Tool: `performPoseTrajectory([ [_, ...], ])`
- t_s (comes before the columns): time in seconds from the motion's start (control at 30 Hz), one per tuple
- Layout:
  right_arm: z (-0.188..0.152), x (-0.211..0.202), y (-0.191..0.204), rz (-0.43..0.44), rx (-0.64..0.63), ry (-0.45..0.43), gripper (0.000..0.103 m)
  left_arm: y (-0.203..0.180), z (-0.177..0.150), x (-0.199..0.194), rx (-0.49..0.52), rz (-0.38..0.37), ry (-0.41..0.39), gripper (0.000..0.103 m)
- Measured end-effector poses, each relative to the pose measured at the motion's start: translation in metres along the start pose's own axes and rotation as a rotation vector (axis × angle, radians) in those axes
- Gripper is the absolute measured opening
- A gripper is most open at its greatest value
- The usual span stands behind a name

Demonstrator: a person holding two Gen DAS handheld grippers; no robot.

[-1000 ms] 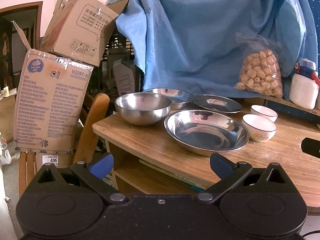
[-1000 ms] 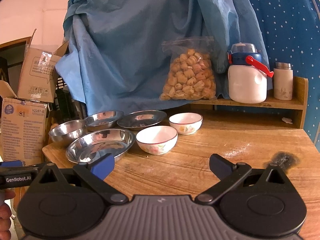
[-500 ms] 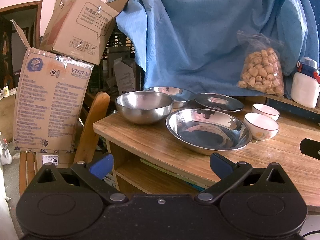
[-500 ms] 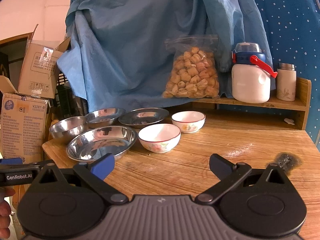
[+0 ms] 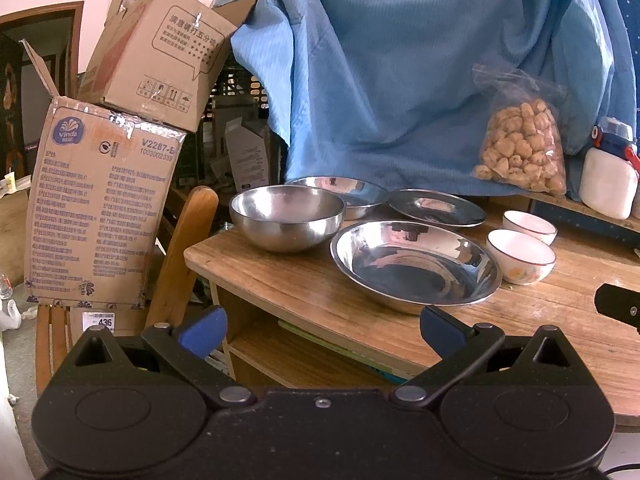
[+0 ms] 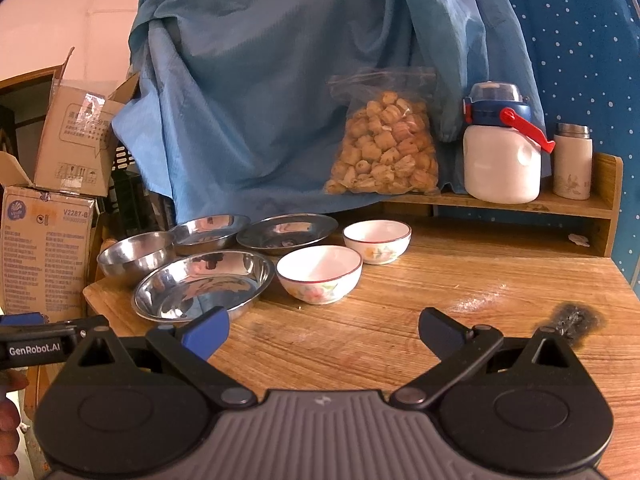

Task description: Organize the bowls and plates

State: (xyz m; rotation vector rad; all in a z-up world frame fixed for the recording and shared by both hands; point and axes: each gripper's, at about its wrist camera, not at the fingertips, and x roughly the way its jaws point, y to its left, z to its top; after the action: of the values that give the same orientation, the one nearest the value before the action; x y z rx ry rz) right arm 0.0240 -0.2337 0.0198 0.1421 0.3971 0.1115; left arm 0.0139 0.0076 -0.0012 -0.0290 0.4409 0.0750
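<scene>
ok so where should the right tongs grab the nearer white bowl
Probably by the rim of the nearer white bowl, on the side facing the right tongs. It sits upright and empty with an open lip, so one finger could go inside and one outside. The large steel plate crowds its left.

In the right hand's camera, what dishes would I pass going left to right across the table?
Deep steel bowl → wide steel dish → near white bowl → far white bowl.

Four steel dishes (image 6: 204, 286), two white bowls (image 6: 319, 274) upright, clustered on table
</scene>
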Motion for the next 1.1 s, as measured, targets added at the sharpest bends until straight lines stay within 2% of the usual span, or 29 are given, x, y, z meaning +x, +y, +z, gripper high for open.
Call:
performPoseTrajectory([
  [0.7, 0.008, 0.025, 0.007, -0.006, -0.011, 0.027, 0.103, 0.007, 0.009, 0.014, 0.017, -0.038, 0.003, 0.102],
  [0.8, 0.013, 0.028, 0.006, 0.021, -0.026, 0.023, 0.103, 0.015, 0.014, 0.014, 0.033, -0.028, -0.011, 0.102],
  [0.9, 0.027, 0.028, 0.004, 0.097, -0.043, 0.017, 0.103, 0.027, 0.022, 0.011, 0.047, -0.009, -0.049, 0.102],
  [1.1, 0.054, 0.046, 0.019, 0.179, -0.170, 0.064, 0.103, 0.047, 0.037, 0.024, 0.075, -0.002, -0.049, 0.102],
])
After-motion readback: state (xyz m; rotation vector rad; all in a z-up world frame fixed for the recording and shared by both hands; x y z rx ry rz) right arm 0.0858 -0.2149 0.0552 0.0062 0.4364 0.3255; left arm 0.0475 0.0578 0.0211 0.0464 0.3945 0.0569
